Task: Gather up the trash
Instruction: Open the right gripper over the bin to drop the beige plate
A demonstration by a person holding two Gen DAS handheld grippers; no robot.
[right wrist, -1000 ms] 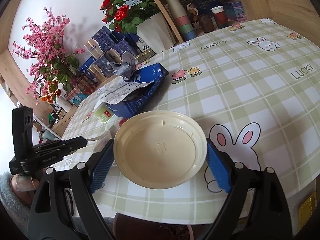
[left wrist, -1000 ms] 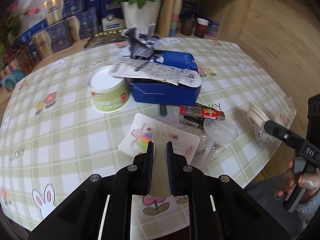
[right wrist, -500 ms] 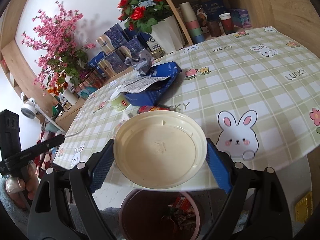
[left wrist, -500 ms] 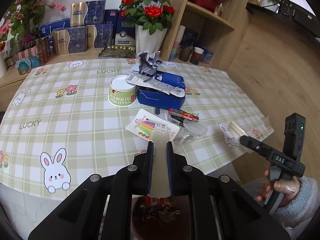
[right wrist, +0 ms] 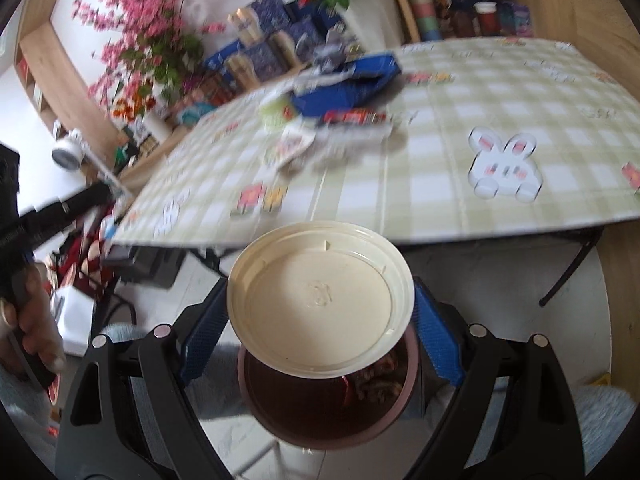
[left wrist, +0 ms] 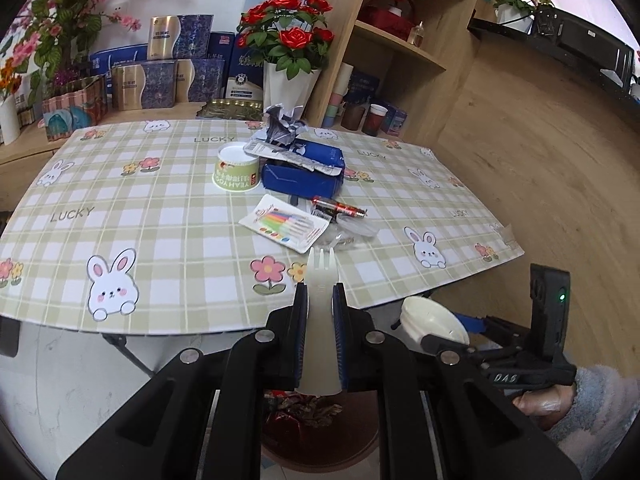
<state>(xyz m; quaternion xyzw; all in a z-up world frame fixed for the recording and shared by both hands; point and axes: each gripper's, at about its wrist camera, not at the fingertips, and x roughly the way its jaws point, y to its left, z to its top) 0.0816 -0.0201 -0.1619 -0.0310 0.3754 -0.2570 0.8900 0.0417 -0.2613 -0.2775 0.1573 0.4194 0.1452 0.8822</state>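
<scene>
My left gripper [left wrist: 320, 308] is shut on a cream plastic fork [left wrist: 321, 276], tines pointing away, held off the near edge of the table. Below it, a dark red bin [left wrist: 316, 432] with trash inside shows between the fingers. My right gripper [right wrist: 320, 312] is shut on a cream round lid [right wrist: 320, 300], its blue pads on both rims, directly above the bin [right wrist: 324, 404]. The right gripper with the lid [left wrist: 434, 322] also appears at lower right in the left wrist view. More trash lies on the table: a blue carton [left wrist: 304, 172], a green cup [left wrist: 236, 174], a red wrapper [left wrist: 340, 210], a candle pack [left wrist: 288, 228].
The checked tablecloth [left wrist: 168, 208] covers a folding table whose near edge is just ahead. Flower vases, gift boxes and a wooden shelf [left wrist: 400, 52] stand behind it. A person's hands and fuzzy sleeves [left wrist: 592, 404] hold both grippers. Folding table legs [right wrist: 568, 276] stand beside the bin.
Both grippers have pulled back from over the table to beyond its near edge. The bin has come into view beneath them. The fork and the lid stay gripped.
</scene>
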